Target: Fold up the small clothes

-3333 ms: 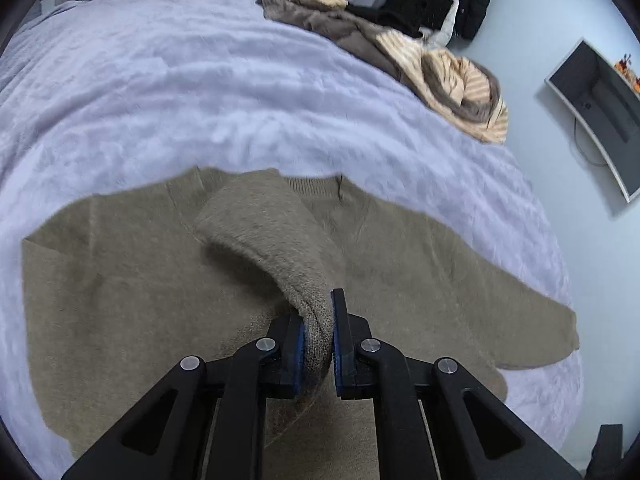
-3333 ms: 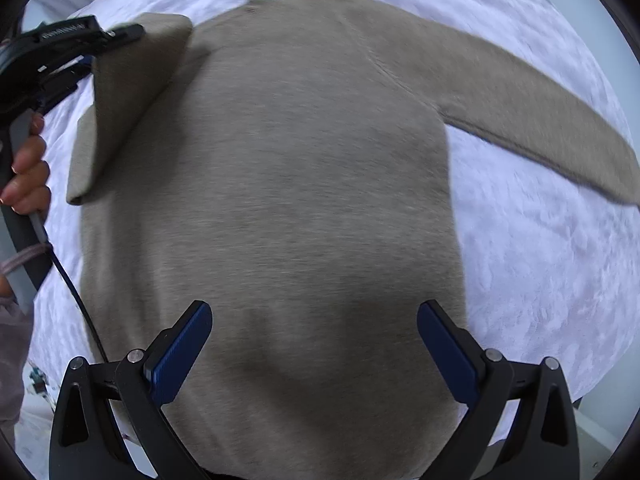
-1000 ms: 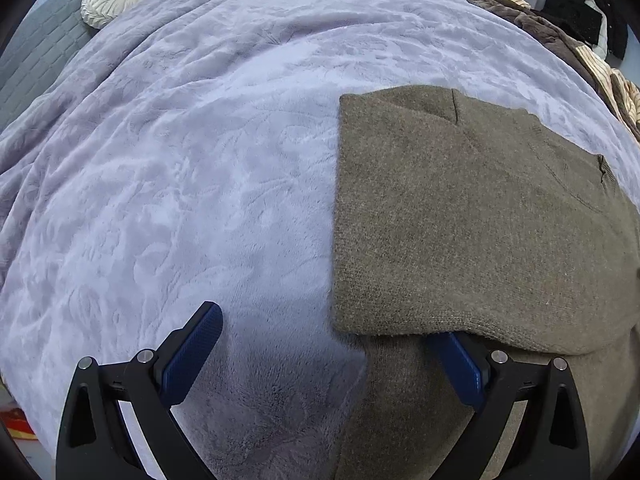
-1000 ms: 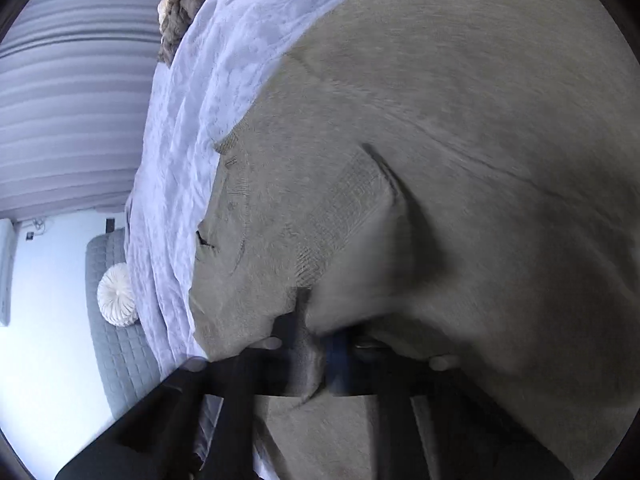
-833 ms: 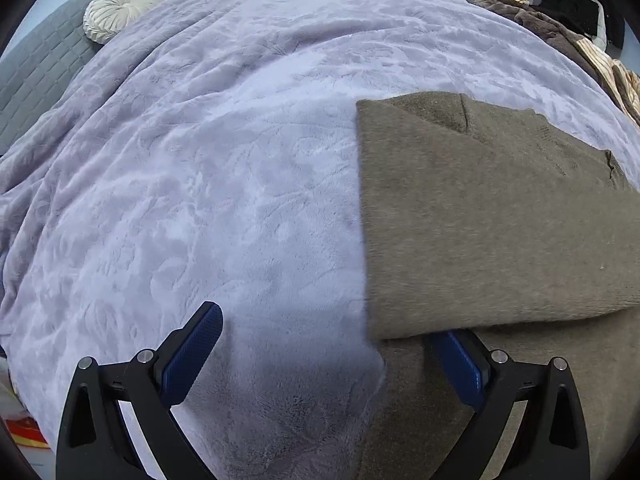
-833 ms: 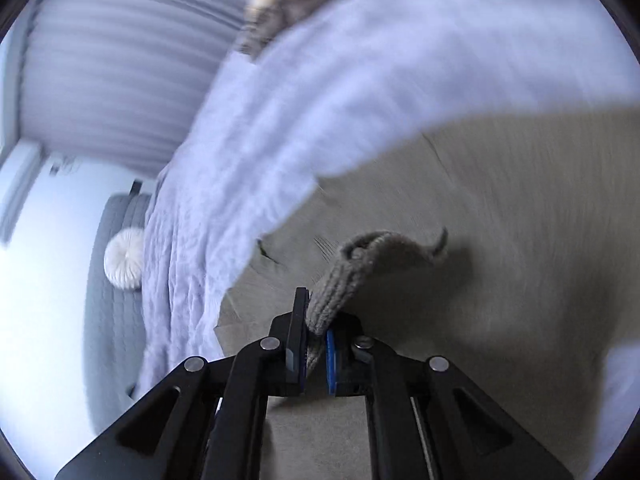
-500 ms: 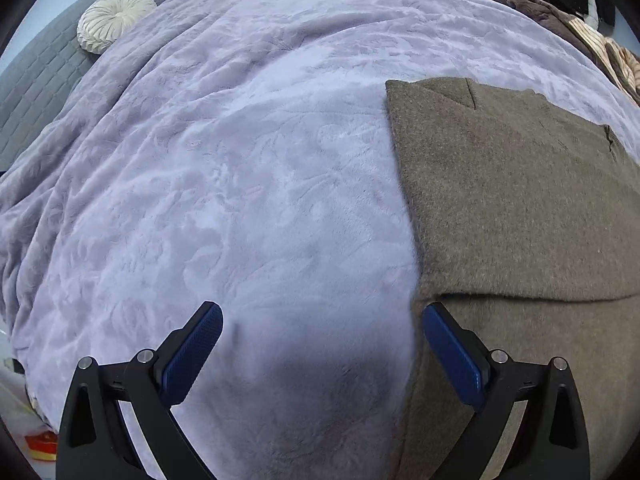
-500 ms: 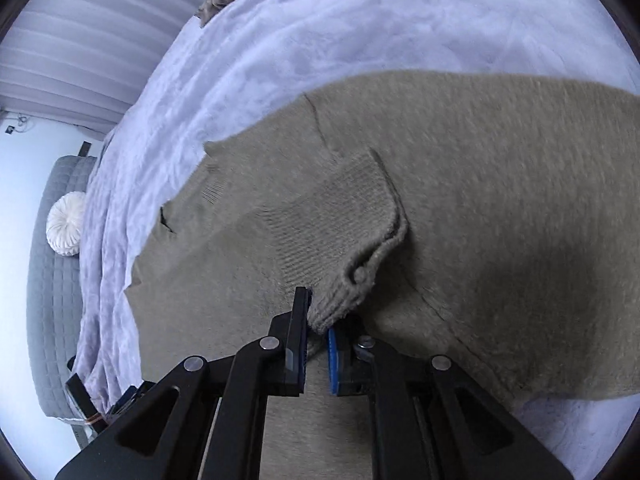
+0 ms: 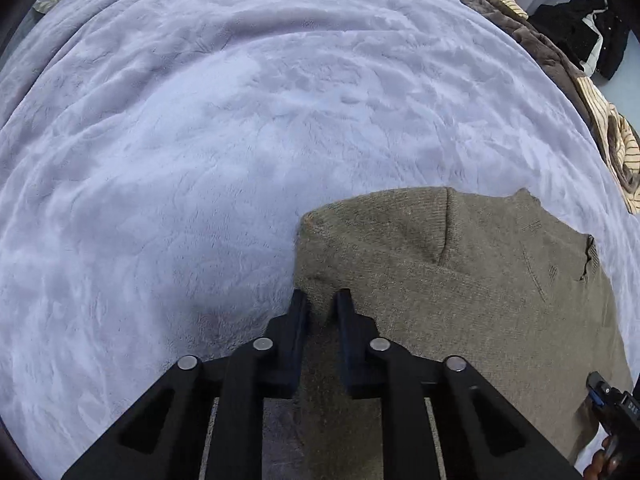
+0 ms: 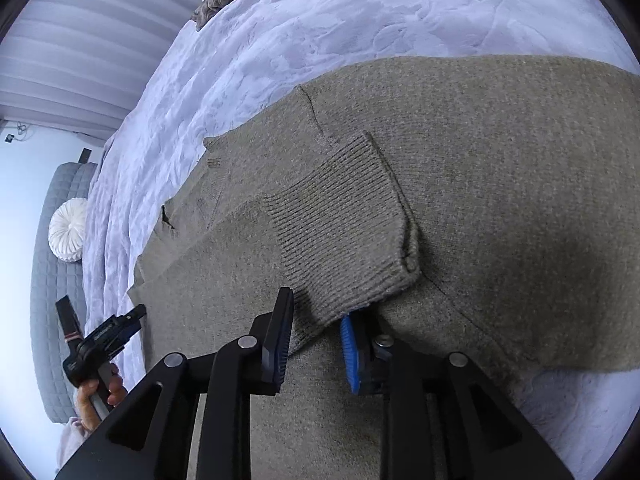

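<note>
An olive-brown knit sweater (image 9: 460,300) lies on the bed with its left side folded in. My left gripper (image 9: 320,300) points steeply down at the sweater's left folded edge. Its jaws are closing, and the fabric edge is pinched in the narrow gap between them. In the right wrist view the ribbed sleeve cuff (image 10: 340,232) lies folded across the sweater's body (image 10: 500,180). My right gripper (image 10: 316,308) sits at the cuff's end. Its jaws are opening, and the cuff lies loosely over one blue pad (image 10: 352,356) without being pressed. A hand (image 10: 96,396) holds the left gripper (image 10: 108,332).
A lavender plush blanket (image 9: 200,140) covers the bed. A heap of brown and striped clothes (image 9: 592,96) and a black garment (image 9: 580,32) lie at its far right edge. A round white cushion (image 10: 68,228) rests on grey quilted furniture (image 10: 52,320) beside pleated curtains (image 10: 80,40).
My left gripper has moved right onto the sweater's folded edge and gone from wide open to nearly shut on it. My right gripper has laid the cuff down and its jaws have parted.
</note>
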A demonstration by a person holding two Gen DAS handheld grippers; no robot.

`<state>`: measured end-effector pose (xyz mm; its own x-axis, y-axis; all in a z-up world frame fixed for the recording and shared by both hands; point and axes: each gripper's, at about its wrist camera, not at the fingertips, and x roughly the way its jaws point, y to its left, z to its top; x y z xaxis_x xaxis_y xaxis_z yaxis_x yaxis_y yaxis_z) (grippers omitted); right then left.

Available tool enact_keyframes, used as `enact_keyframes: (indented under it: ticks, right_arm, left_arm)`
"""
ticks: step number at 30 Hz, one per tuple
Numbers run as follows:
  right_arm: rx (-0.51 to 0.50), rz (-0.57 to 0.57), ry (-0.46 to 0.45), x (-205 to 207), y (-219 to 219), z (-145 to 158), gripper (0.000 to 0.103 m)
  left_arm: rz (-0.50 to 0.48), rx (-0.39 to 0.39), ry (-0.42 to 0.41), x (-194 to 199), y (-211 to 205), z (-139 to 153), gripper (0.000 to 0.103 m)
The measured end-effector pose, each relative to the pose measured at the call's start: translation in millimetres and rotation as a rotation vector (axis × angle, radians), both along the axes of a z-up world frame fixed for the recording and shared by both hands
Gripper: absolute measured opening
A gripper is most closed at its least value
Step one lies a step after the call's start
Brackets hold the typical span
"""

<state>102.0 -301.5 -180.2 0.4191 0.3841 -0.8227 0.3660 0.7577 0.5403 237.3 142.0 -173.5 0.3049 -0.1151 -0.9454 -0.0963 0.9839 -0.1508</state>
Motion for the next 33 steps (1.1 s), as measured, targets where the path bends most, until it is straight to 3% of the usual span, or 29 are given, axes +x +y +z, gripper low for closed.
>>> enact_keyframes:
  ticks: [1,3,7,11,13,19,23,24,25,26,28,30,33]
  right_arm:
    - [-0.004,0.001,0.005,1.6,0.5,-0.2,0.024]
    - [-0.017,0.016,0.003,3.4,1.1,4.5,0.008]
    - [-0.042,0.072,-0.082,13.7,10.6,26.1,0.008]
    - [-0.052,0.007,0.002,9.1,1.7,-0.2,0.008]
    - [0.027,-0.050,0.004,-1.7,-10.3,-11.1,0.006]
    - [0.053,-0.054,0.021,-18.0,-22.2,-3.2,0.011]
    - [0.065,-0.056,0.037,-31.5,-24.5,0.7,0.011]
    - [0.065,-0.055,0.036,-34.9,-24.2,2.4,0.013]
    - [0.066,-0.053,0.035,-37.3,-23.8,4.0,0.014]
    - [0.068,-0.049,0.034,-40.9,-23.6,5.7,0.017]
    - [0.071,-0.044,0.031,-44.9,-24.0,8.5,0.025]
    - [0.069,-0.046,0.024,-50.3,-25.4,12.3,0.036]
    - [0.093,-0.066,0.017,-60.1,-32.9,14.9,0.038]
  left_arm:
    - [-0.011,0.020,-0.020,-2.7,-2.1,5.2,0.009]
    - [-0.027,0.013,-0.073,-10.8,1.1,17.7,0.009]
    - [-0.040,0.010,-0.040,-8.8,8.4,7.5,0.009]
    - [-0.042,0.050,-0.054,-10.6,1.8,-1.8,0.009]
    - [-0.020,0.048,-0.058,-15.3,2.3,2.1,0.009]
    - [-0.050,0.136,-0.030,-37.7,-5.7,18.8,0.009]
    - [-0.085,0.110,-0.007,-56.7,-21.8,28.5,0.010]
    - [-0.097,0.104,-0.006,-64.7,-26.8,31.4,0.014]
    - [-0.110,0.106,-0.007,-72.3,-33.4,34.8,0.061]
    - [-0.109,0.121,-0.014,-79.7,-38.3,38.0,0.100]
    - [-0.120,0.159,-0.065,-93.4,-53.0,46.0,0.102]
    - [-0.166,0.148,-0.042,-98.7,-70.4,44.5,0.102]
    - [-0.192,0.113,-0.019,-104.4,-91.2,40.7,0.102]
